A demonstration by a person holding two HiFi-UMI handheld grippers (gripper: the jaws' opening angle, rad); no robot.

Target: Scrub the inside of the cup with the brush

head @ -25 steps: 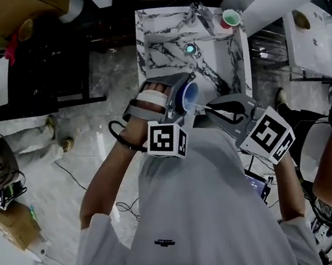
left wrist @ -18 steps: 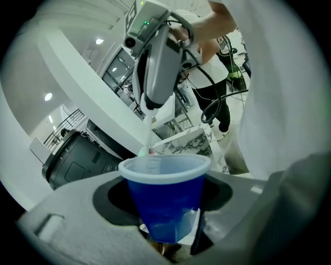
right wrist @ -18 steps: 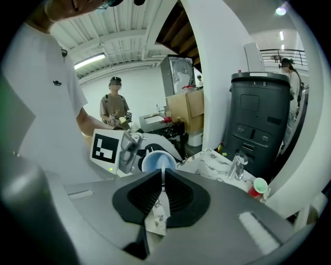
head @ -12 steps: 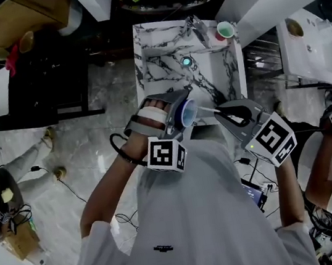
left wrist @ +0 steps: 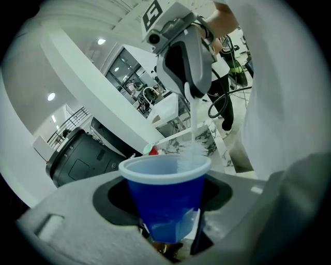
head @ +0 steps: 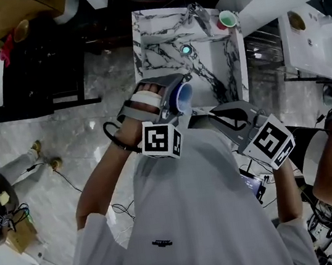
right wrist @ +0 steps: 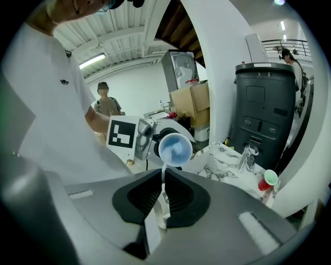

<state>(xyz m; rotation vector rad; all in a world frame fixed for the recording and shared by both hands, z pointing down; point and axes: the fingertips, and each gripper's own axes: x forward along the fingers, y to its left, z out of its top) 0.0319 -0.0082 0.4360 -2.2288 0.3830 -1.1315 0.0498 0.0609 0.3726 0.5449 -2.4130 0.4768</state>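
The left gripper point(head: 179, 103) is at the near edge of the marble sink point(head: 151, 44). Its claws are squeezed tight on a blue cup point(left wrist: 164, 194). The cup is held up over the sink's near edge, and its open top points at the other gripper. A white brush point(right wrist: 163, 181) goes into the cup, and its fuzzy end is inside, close to the rim. The right gripper point(head: 208, 114) is also by the sink's near edge, a bit to the right. Its claws are pinched shut on the thin brush handle. A red cup point(head: 226, 20) sits on the sink's far right corner, near the tap point(head: 197, 13).
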